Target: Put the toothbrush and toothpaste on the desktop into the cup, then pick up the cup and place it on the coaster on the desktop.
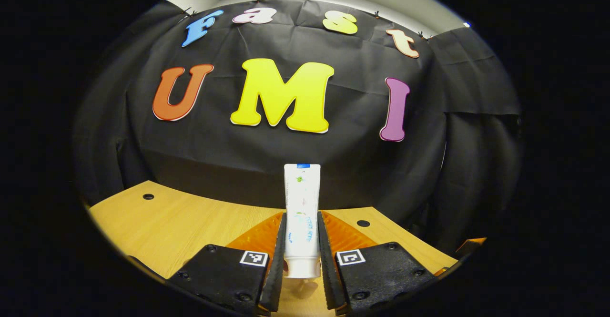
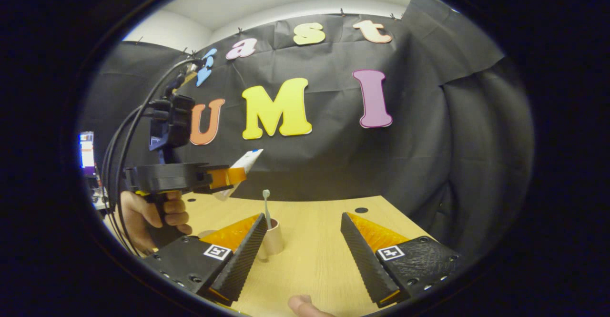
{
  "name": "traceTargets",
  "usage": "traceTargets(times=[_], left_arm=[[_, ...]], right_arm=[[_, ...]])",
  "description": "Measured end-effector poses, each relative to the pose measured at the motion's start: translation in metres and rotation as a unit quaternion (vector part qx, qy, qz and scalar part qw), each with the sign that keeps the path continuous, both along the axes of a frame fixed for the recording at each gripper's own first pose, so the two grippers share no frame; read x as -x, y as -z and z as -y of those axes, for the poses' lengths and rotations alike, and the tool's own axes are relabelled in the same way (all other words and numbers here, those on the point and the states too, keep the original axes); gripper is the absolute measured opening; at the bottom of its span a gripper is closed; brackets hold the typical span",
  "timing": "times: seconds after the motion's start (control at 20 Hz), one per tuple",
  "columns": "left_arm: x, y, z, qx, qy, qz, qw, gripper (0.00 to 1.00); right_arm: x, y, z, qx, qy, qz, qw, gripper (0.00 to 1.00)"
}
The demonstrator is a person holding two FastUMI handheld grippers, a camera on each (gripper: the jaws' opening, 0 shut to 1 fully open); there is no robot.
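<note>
My left gripper is shut on a white toothpaste tube, which stands up between the fingers with its cap end nearest the camera. In the right gripper view the left gripper hangs above the table at the left, a hand on its grip, and the toothpaste tilts up to the right. A small tan cup stands on the wooden table below and to the right of the tube. A toothbrush stands in it, head up. My right gripper is open and holds nothing, with the cup just beside its left finger.
Black cloth walls close the table's back and right side. The tabletop has small round holes near the rear. A lit screen glows at the far left. A fingertip shows at the bottom edge. Cables trail from the left gripper.
</note>
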State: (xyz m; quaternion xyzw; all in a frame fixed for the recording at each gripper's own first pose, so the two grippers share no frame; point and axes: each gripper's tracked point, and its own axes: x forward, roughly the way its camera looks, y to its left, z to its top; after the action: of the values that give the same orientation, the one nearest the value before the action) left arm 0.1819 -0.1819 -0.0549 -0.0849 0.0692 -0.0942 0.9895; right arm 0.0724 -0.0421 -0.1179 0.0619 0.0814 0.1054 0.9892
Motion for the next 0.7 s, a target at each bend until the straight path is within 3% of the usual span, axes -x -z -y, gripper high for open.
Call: traceTargets(times=[0.3, 0.7], left_arm=[[-0.028, 0.05, 0.02, 0.011, 0.012, -0.058, 0.998, 0.38], [-0.028, 0.051, 0.021, -0.009, 0.015, -0.052, 0.998, 0.4]], right_arm=[[-0.007, 0.018, -0.002, -0.018, -0.021, -0.025, 0.999, 0.94], [-0.012, 0.022, 0.004, -0.042, -0.021, -0.037, 0.998, 0.96]])
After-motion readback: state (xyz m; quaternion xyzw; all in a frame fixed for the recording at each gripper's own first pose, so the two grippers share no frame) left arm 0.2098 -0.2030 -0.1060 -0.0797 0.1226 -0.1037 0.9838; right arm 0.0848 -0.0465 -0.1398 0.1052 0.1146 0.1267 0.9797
